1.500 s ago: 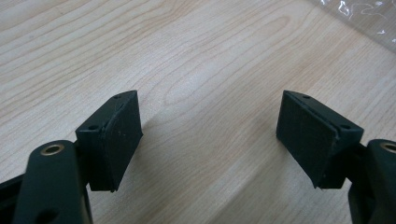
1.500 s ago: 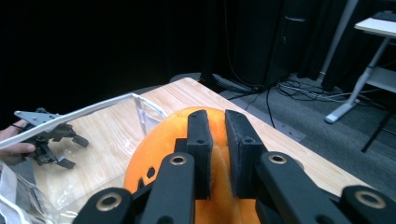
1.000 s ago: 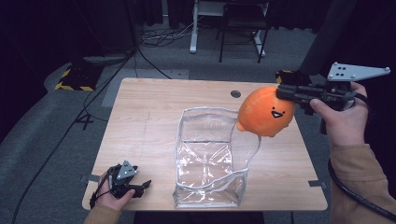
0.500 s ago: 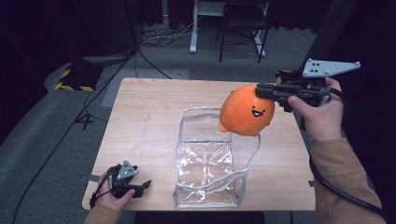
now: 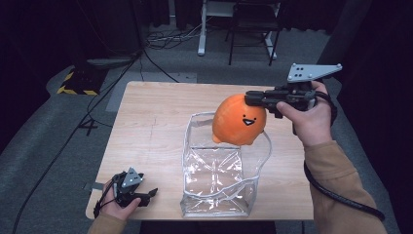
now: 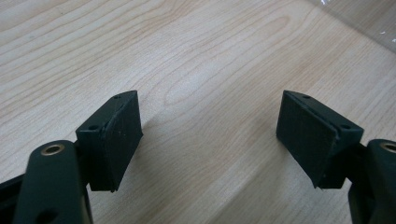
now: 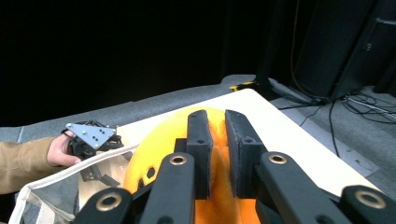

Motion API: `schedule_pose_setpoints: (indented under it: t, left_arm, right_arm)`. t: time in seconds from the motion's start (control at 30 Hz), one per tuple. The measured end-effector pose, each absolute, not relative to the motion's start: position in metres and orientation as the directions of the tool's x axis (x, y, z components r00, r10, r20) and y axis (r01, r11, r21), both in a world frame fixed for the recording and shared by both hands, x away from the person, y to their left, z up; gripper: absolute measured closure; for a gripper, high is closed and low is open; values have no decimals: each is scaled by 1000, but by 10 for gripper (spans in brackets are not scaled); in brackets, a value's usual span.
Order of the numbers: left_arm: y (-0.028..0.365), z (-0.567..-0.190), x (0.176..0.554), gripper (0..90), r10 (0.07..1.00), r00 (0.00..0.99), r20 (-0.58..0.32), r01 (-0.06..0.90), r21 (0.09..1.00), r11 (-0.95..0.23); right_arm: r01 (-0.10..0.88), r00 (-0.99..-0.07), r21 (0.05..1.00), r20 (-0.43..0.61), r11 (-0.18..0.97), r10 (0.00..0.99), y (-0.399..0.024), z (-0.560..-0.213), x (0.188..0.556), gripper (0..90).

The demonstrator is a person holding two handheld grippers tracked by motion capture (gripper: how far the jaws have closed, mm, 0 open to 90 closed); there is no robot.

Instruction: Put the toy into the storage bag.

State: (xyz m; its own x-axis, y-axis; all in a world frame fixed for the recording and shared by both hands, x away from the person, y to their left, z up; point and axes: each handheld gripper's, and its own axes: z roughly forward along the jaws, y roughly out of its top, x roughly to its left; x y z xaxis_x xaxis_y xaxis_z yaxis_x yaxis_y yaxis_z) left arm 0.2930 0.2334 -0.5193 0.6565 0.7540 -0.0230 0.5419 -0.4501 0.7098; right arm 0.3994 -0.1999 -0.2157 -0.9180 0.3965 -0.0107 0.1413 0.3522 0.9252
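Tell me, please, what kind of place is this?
Probably a lab or studio set up for recording: black curtains surround a lone wooden table, cables trail over grey carpet, and hazard tape marks the floor.

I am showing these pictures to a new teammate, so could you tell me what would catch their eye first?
An orange plush toy with a smiling face hangs pinched in the right gripper, just above the open top of a clear plastic bag standing mid-table. The left gripper rests open at the wooden table's near left corner.
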Motion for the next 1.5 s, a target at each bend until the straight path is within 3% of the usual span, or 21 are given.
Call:
schedule_pose_setpoints:
  t: [0.77, 1.5]
  left_arm:
    - [233, -519, 293, 228, 754, 657, -23, 542, 710, -451]
    - [233, -519, 293, 228, 754, 656, -23, 542, 710, -450]
  right_arm:
    - [219, -946, 852, 67, 476, 316, -132, -278, 419, 804]
    - [287, -945, 721, 105, 631, 311, -104, -331, 427, 796]
